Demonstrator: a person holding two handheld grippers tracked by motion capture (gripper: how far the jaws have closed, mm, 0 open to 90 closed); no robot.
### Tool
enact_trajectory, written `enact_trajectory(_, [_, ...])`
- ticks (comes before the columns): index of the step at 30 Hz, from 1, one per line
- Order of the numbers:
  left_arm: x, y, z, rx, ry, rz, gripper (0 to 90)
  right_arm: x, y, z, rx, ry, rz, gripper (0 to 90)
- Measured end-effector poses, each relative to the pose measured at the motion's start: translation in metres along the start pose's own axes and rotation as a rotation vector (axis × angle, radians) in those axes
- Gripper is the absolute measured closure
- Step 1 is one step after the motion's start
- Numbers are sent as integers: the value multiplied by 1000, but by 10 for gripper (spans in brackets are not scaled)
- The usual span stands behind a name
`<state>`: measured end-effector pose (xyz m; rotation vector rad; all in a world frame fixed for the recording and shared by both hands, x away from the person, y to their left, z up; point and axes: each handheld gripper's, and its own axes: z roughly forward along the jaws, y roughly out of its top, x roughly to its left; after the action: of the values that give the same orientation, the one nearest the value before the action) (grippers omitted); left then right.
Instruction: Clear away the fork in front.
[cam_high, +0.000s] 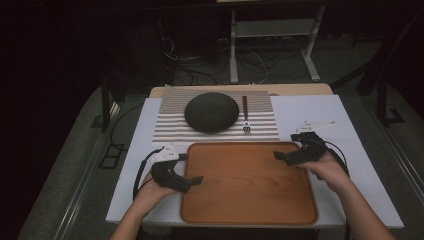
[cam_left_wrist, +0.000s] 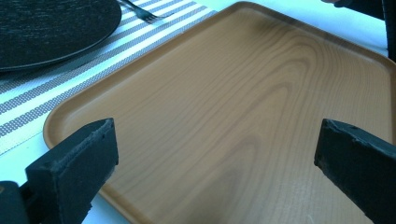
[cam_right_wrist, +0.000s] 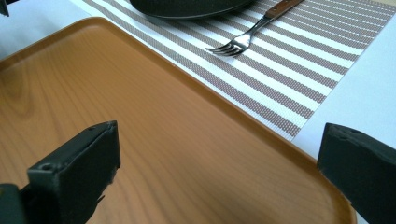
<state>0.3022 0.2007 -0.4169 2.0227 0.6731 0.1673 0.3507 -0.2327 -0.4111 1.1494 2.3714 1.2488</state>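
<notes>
You are holding both grippers, left gripper (cam_high: 196, 180) and right gripper (cam_high: 278, 155), with jaws spread wide, gripping nothing. The wooden tray (cam_high: 250, 210) is lying beneath both pairs of jaws.

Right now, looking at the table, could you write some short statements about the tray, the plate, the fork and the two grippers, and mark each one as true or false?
1. The rectangular wooden tray has nothing lying on it. True.
2. The metal fork with a wooden handle lies on the tray. False: it lies on the striped placemat, beside the round dark plate.
3. The left gripper is shut. False: its jaws stand wide apart over the tray's left part.
4. The right gripper is open near the tray's far right corner. True.
5. The dark plate rests on the striped placemat. True.
</notes>
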Motion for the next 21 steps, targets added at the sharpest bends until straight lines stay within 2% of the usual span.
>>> enact_trajectory(7, [0,0,0,-4,6,-11,0,-4,8,9,11,7,3,0])
enact_trajectory(21, [-1,0,2,8,10,-6,0,-12,26,23,13,0,21,1])
